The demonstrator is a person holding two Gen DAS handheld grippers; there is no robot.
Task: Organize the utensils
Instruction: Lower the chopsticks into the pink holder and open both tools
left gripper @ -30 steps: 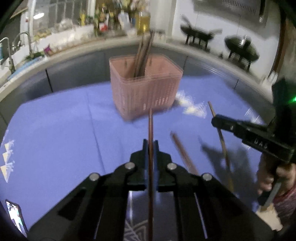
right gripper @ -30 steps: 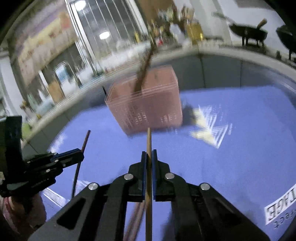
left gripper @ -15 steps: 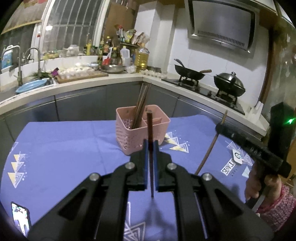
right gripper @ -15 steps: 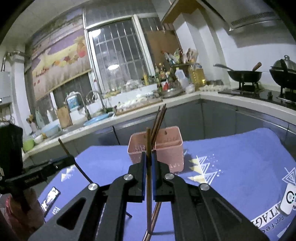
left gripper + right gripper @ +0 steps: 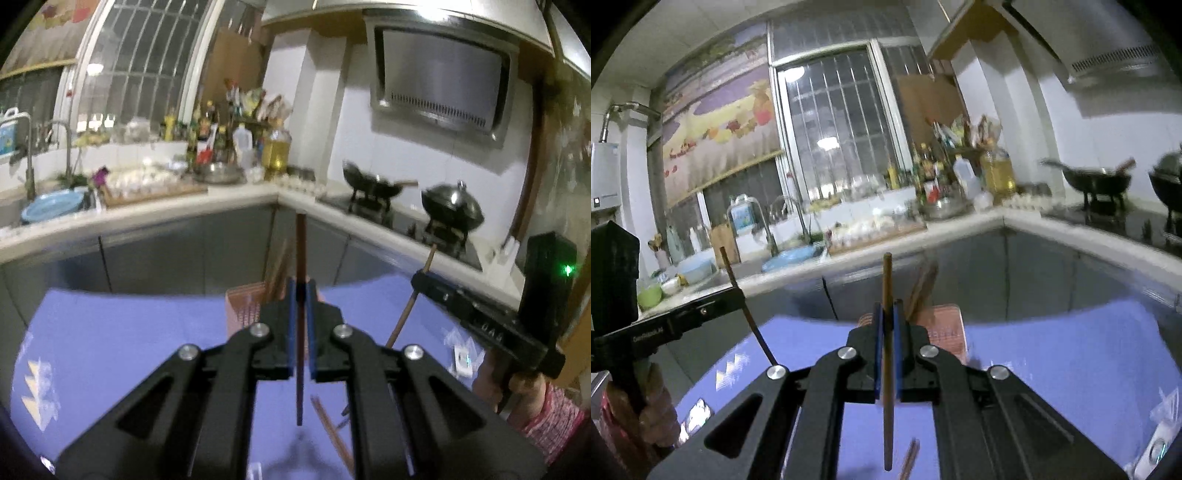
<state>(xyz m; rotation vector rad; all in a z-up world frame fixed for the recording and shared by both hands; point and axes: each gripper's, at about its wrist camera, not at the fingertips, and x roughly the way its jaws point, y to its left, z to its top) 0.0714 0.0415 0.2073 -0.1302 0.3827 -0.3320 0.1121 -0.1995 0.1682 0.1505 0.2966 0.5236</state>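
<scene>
Nearest the left camera, the left gripper [image 5: 300,325] is clenching a dark chopstick [image 5: 300,254] upright, its lower end hanging free above the purple tablecloth [image 5: 110,332]. A few loose chopsticks [image 5: 330,428] are lying on the cloth just below it. To the right, the right gripper [image 5: 885,343] is likewise grasping a lighter chopstick [image 5: 886,280], held nearly vertical. Just beyond both sets of fingers, the pink basket [image 5: 242,310] is standing on the cloth, with several chopsticks [image 5: 277,267] already leaning inside. Far behind, the kitchen counter [image 5: 147,218] is running along the wall.

Both sticks seem to be heading for the basket. To do this well, each stick probably needs carrying over the rim, kept upright, lowered clear of the leaning ones, and released only once its tip is inside.
</scene>
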